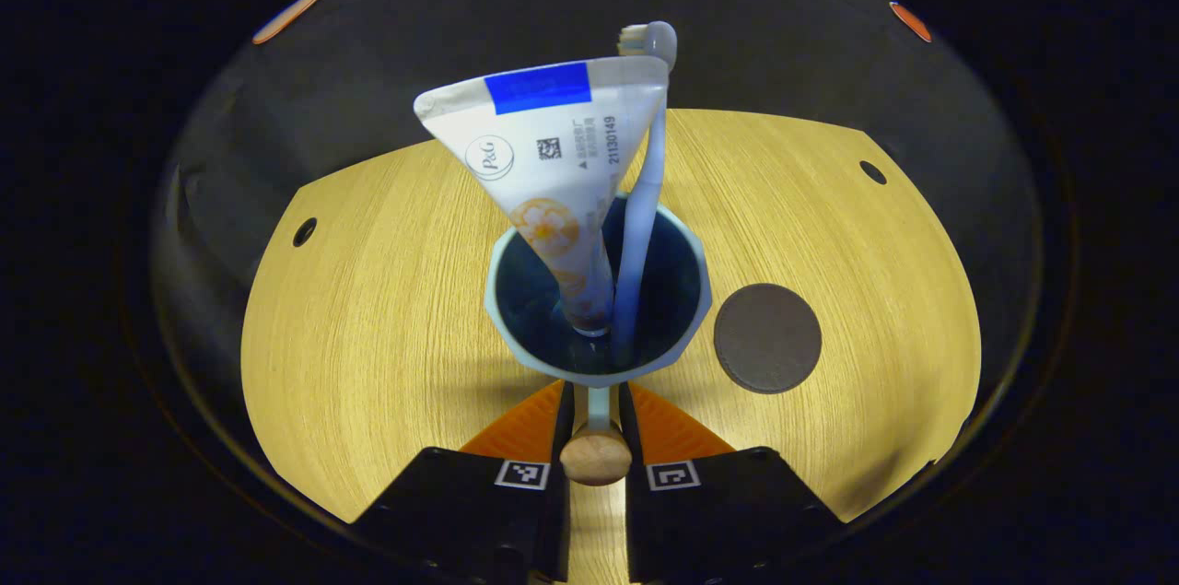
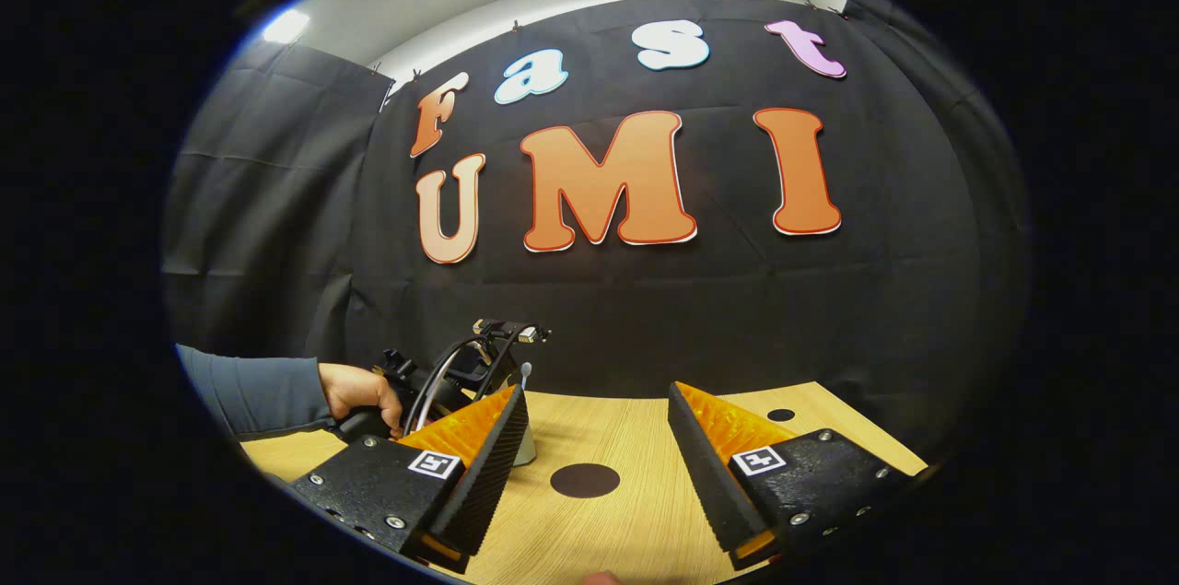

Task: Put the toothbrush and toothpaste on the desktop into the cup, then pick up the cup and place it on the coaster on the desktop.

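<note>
A pale blue cup [image 1: 691, 290] with a dark inside holds the toothpaste tube [image 1: 553, 170] and the white toothbrush [image 1: 645, 198], both standing upright and leaning on the rim. My left gripper [image 1: 597, 393] is shut on the cup's handle [image 1: 596, 456], which ends in a wooden knob. The round dark coaster [image 1: 766, 338] lies on the wooden desktop [image 1: 368, 318] just right of the cup, apart from it. My right gripper [image 2: 599, 391] hangs open above the desktop with nothing between its fingers. Beyond it lie the coaster [image 2: 589, 480] and the cup [image 2: 526, 449], half hidden by one finger.
Two small round holes [image 1: 304, 231] [image 1: 872, 171] mark the desktop's far corners. In the right gripper view a hand [image 2: 359, 391] in a dark sleeve holds the left gripper at the left. The black cloth wall [image 2: 645, 309] stands behind the desktop.
</note>
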A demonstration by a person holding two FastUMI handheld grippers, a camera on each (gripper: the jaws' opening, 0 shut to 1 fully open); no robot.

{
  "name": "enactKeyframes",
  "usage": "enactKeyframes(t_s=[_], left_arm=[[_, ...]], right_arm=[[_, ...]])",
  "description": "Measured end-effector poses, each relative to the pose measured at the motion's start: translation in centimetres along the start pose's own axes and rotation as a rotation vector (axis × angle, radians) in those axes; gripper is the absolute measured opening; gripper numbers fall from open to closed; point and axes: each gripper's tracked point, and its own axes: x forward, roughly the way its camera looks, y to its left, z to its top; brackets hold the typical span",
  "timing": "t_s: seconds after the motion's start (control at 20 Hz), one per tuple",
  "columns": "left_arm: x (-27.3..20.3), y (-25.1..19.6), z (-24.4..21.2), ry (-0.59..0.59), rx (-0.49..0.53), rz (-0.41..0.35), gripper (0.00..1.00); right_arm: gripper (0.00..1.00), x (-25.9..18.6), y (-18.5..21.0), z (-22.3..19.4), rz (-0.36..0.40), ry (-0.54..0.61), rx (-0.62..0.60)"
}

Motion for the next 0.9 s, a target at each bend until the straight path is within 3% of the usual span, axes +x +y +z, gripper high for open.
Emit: enactKeyframes(t_s=[0.5,0.9], left_arm=[[0.5,-0.6,0.0,-0.055,0.117,-0.084,0.24],[2.6,-0.9,-0.7,-0.003,0.148,-0.117,0.24]], right_arm=[[0.92,-1.1,-2.9,0.2,-0.062,-0.005,0.002],[0.92,-2.2,-5.2,-0.8,-0.1,0.026,0.008]])
